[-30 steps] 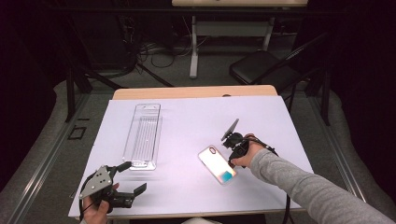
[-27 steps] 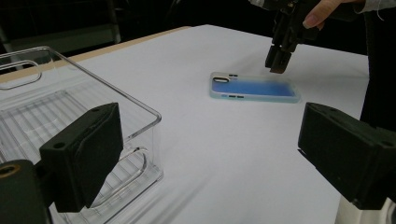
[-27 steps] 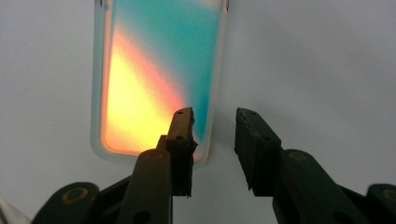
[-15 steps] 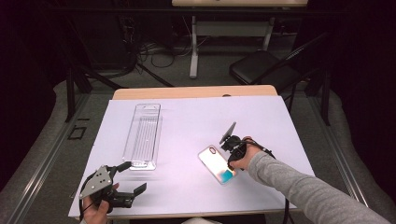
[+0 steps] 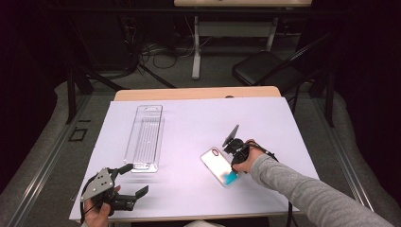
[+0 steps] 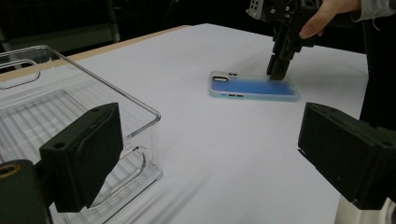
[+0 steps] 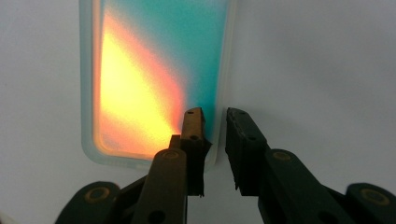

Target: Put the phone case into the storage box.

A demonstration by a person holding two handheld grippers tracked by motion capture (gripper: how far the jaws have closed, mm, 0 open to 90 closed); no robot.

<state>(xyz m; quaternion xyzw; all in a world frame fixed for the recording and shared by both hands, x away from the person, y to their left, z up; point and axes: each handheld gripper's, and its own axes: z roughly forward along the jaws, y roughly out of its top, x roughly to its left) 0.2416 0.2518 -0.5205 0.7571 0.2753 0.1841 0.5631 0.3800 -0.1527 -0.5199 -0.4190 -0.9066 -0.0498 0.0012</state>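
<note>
Phone case [image 5: 220,166] lies flat on the white bench [image 5: 189,127], right of centre, camera cutout toward the far-left end. Right gripper [image 5: 233,163] comes down on its near end, jaws straddling the case's right long edge: in the right gripper view one jaw sits over the case face, the other just outside the rim on bare bench. Jaws have just been closing and stand narrow with a small gap; whether the pads actually pinch the rim is hard to make out, edge is hidden behind the jaw tips. From the left gripper view the right gripper's tips meet the case at its far end, contact point dark and blurry. Case colour reads differently per view, blue-teal from afar, orange-yellow glare up close; near end cut off by the jaws. Left gripper [image 5: 130,179] rests at the near-left bench corner, jaws wide apart, nothing between them. Clear plastic tray [image 5: 145,137] lies left of centre, just beyond the left gripper, well apart from the case; cropped in the left gripper view.
</note>
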